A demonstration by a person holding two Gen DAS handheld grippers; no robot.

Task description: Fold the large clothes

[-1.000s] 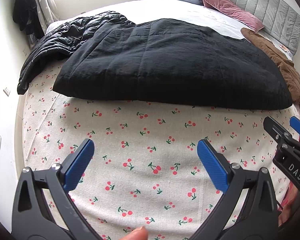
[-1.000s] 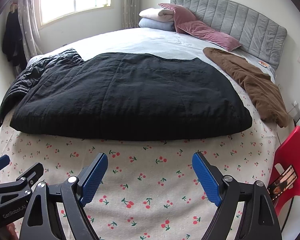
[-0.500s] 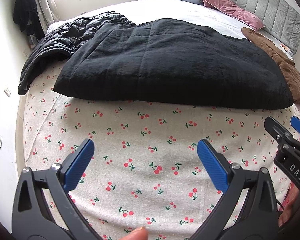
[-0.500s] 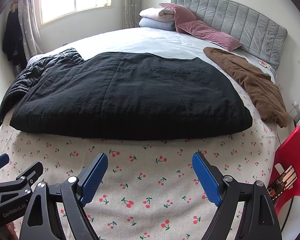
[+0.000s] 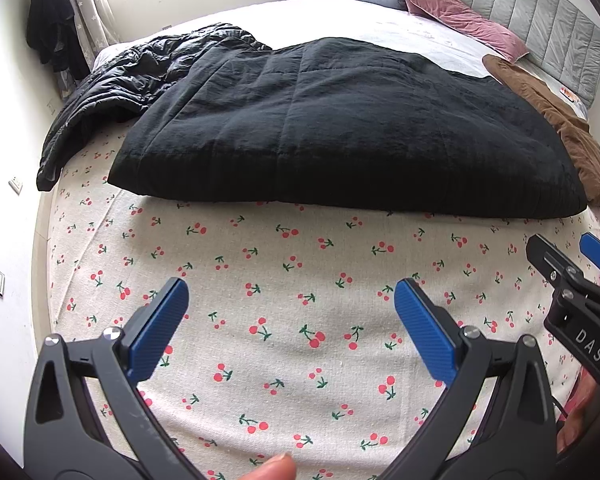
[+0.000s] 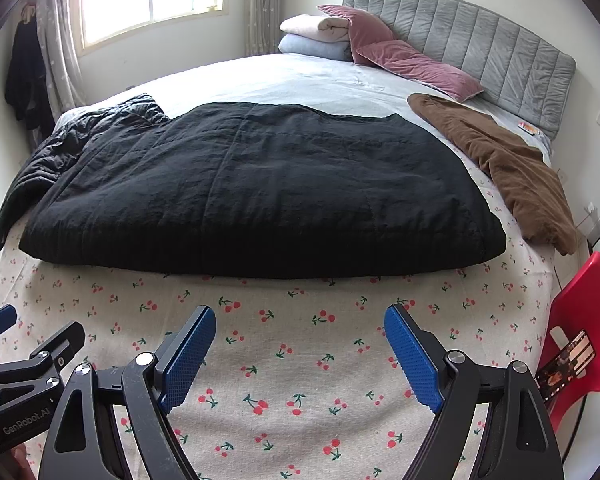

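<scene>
Two garments flank a black quilted coat (image 6: 256, 188) spread across the bed (image 6: 300, 80): a brown one (image 6: 500, 164) right, a shiny black puffer jacket (image 5: 112, 92) left. Left tongs (image 5: 292, 328) and right tongs (image 6: 300, 356) gape wide, empty, above the cherry-print sheet (image 5: 284, 264).

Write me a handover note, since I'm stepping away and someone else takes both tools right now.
Left tool: open, empty, over the cherry-print sheet.
Right tool: open, empty, beside it.
Black quilted garment lies folded flat mid-bed; black puffer jacket is crumpled at its left; brown garment is unfolded at the right edge.
Done: the quilted piece looks folded.
Left: probably the puffer and the brown one.
</scene>
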